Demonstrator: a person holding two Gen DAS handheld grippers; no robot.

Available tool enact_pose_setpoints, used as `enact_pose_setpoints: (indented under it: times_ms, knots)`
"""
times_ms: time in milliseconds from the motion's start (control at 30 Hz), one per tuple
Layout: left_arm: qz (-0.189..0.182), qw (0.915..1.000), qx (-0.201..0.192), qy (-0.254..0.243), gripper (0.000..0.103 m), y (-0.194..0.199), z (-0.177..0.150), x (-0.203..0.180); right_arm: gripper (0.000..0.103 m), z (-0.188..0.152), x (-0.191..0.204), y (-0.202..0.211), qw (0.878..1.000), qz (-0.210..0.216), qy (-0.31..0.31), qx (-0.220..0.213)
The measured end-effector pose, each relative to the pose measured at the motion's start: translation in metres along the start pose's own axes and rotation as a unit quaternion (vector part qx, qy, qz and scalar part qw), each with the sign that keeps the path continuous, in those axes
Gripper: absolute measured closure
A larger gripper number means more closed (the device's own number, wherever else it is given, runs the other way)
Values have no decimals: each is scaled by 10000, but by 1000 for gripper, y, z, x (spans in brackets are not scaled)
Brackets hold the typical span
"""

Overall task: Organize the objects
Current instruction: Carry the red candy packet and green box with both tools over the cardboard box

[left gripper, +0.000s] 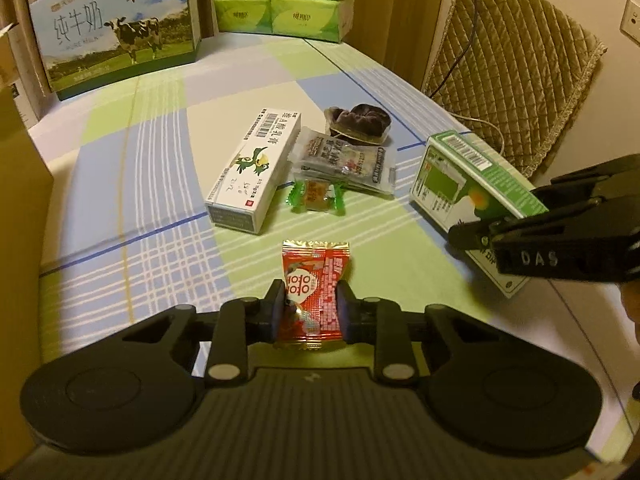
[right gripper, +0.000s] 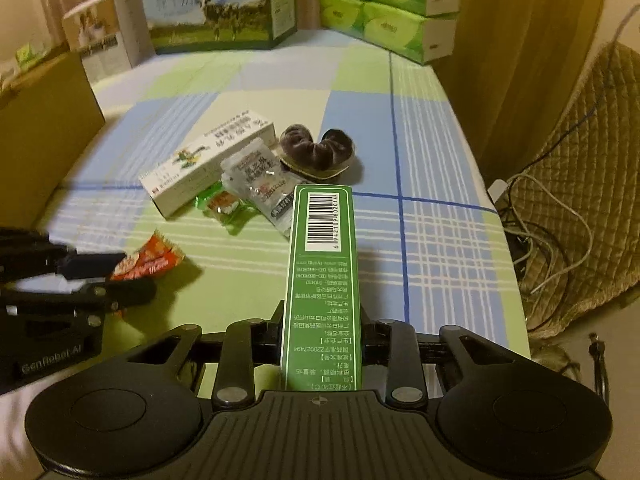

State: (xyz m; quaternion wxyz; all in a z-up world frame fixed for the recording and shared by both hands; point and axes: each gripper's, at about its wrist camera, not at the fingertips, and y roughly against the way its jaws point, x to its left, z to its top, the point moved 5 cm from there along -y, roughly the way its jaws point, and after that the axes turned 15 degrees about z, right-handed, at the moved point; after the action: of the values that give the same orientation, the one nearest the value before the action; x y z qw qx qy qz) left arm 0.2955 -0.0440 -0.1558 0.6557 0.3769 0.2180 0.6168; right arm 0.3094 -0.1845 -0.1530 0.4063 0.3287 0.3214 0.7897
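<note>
Two items are gripped at once: the red sachet (left gripper: pixel 316 288), light and crinkly, is pinched by the left gripper (left gripper: pixel 310 308) near the white box (left gripper: pixel 256 164); the stiff green carton (right gripper: pixel 324 280) is clamped mid-length by the right gripper (right gripper: pixel 320 332).

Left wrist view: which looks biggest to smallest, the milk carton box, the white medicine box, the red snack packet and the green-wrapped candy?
1. Milk carton box
2. White medicine box
3. Red snack packet, though nearness to the camera inflates it
4. Green-wrapped candy
</note>
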Motion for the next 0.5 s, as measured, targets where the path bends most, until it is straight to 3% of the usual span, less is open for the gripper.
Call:
enact_pose_setpoints:
  times_ms: [500]
  knots:
    - [144,9989,-221,395,81,113,-14,27,76,2,82,98,9980,313,106,-534]
